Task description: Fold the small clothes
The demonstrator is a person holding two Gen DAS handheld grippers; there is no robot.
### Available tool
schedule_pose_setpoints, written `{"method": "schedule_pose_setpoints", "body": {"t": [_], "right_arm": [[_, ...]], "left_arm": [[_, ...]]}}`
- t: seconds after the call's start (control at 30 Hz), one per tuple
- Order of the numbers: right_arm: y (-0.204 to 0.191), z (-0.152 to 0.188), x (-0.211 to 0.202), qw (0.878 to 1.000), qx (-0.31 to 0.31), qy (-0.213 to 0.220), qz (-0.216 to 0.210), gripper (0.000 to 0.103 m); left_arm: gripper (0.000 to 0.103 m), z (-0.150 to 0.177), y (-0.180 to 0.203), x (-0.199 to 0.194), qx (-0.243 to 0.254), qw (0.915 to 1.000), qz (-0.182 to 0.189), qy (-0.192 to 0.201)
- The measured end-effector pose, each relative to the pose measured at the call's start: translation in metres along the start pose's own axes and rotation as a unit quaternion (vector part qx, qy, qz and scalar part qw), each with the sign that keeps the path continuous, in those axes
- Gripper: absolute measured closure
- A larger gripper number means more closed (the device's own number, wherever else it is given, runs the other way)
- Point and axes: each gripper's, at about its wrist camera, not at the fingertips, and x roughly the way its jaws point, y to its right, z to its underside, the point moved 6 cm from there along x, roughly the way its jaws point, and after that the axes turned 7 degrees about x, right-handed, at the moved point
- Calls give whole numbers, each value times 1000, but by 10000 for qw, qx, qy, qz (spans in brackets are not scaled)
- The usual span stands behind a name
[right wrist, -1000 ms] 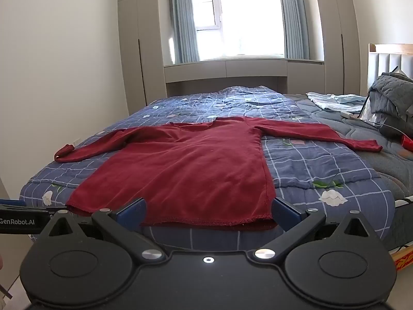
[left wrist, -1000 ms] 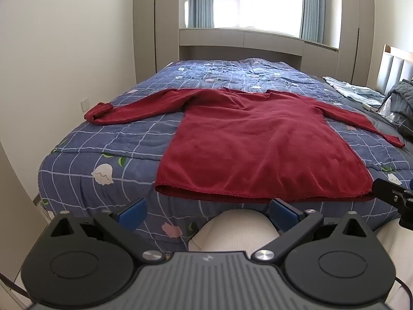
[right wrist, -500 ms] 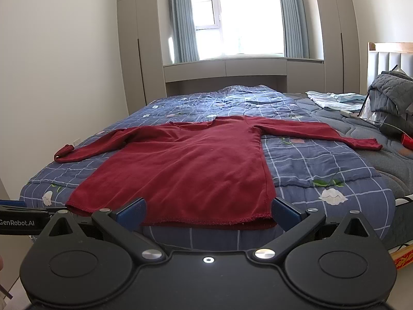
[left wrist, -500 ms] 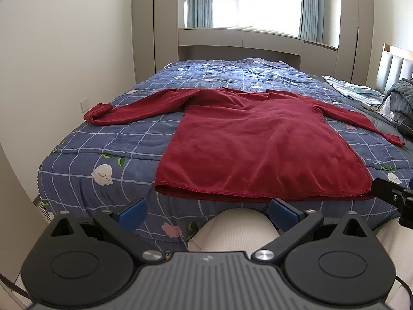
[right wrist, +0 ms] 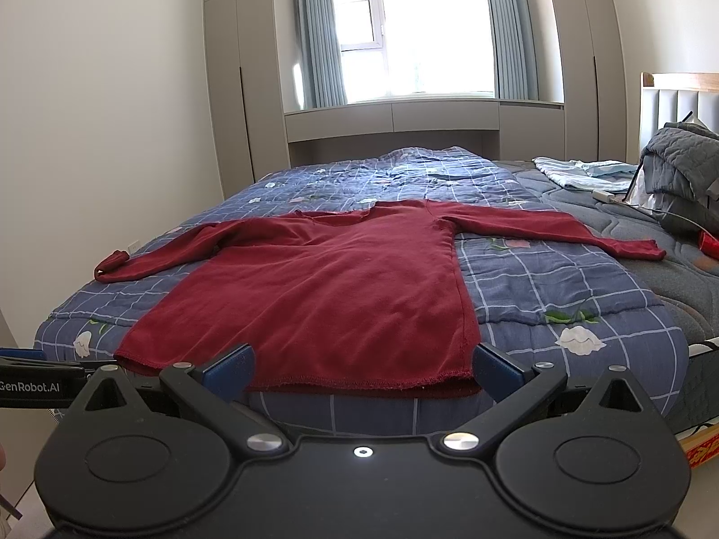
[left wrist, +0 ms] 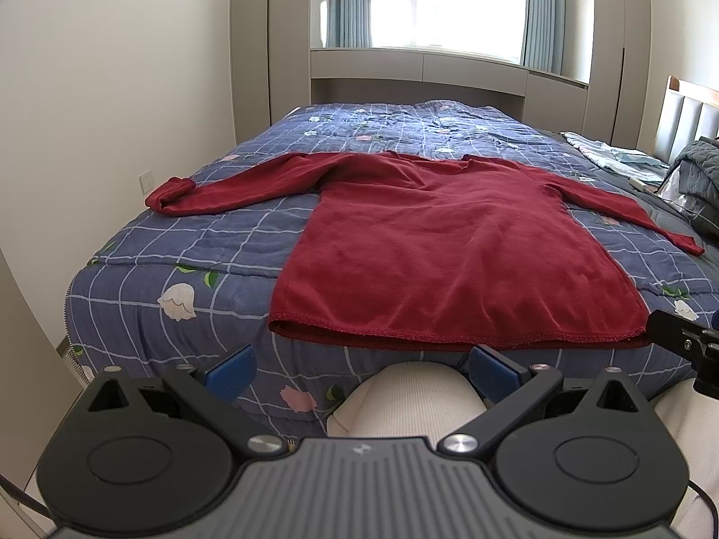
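Observation:
A dark red long-sleeved top (left wrist: 449, 247) lies spread flat on the bed, hem toward me, both sleeves stretched out to the sides. It also shows in the right wrist view (right wrist: 332, 287). My left gripper (left wrist: 361, 366) is open and empty, held short of the hem near the bed's front edge. My right gripper (right wrist: 361, 366) is open and empty, also just short of the hem.
The bed has a blue checked quilt (left wrist: 215, 251) with flower prints. A grey blanket pile (right wrist: 678, 166) and light blue cloth (right wrist: 579, 170) lie at the far right. A wall runs along the left side. A person's knee (left wrist: 409, 399) is below the left gripper.
Both grippers have tilted slightly, so the window and far wall sit a little lower in view. The top has not moved and both grippers stay open.

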Motion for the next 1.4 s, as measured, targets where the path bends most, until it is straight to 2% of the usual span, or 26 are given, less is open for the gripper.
{"method": "schedule_pose_setpoints", "body": {"t": [1.4], "right_arm": [[2, 1, 2, 10000, 18, 1, 0, 0]], "left_arm": [[0, 2, 2, 1, -6, 10000, 9, -11]]}}
